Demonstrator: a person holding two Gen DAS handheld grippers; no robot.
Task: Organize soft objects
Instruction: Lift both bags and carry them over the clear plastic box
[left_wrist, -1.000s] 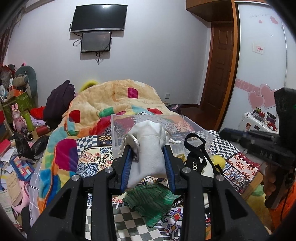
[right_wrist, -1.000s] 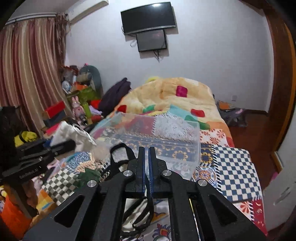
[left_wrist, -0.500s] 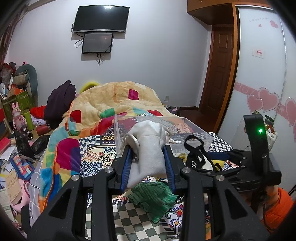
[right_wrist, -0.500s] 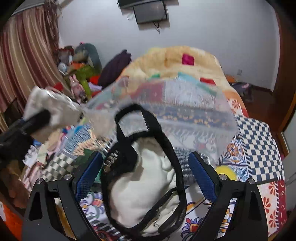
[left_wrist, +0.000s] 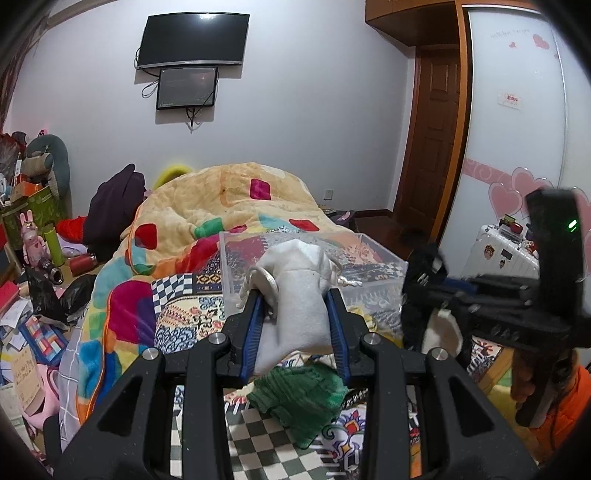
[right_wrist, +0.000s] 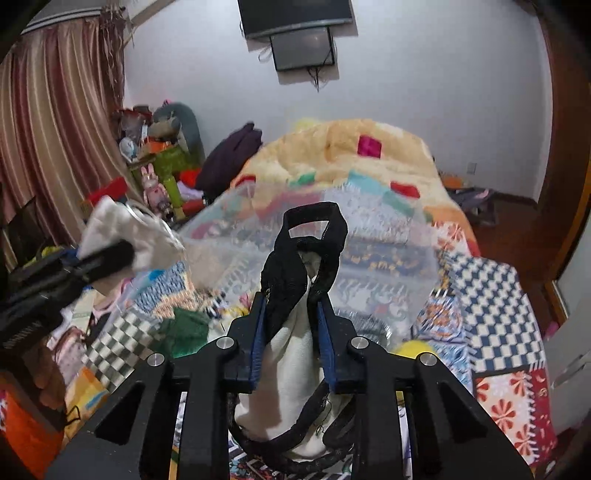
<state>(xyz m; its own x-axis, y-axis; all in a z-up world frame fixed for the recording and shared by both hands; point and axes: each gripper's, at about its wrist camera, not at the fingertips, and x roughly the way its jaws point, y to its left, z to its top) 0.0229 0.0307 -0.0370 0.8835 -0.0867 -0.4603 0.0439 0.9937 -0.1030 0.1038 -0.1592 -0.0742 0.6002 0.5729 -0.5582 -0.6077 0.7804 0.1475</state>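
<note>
We see a soft matt white cloth pouch, a ribbed green knit, a clear glossy plastic bin, a plush fleece blanket, a black webbing strap, and a glossy wooden door.

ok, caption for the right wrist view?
Right claw shut on a black-strapped white bag, lifted in front of the clear bin on the bed.
</note>
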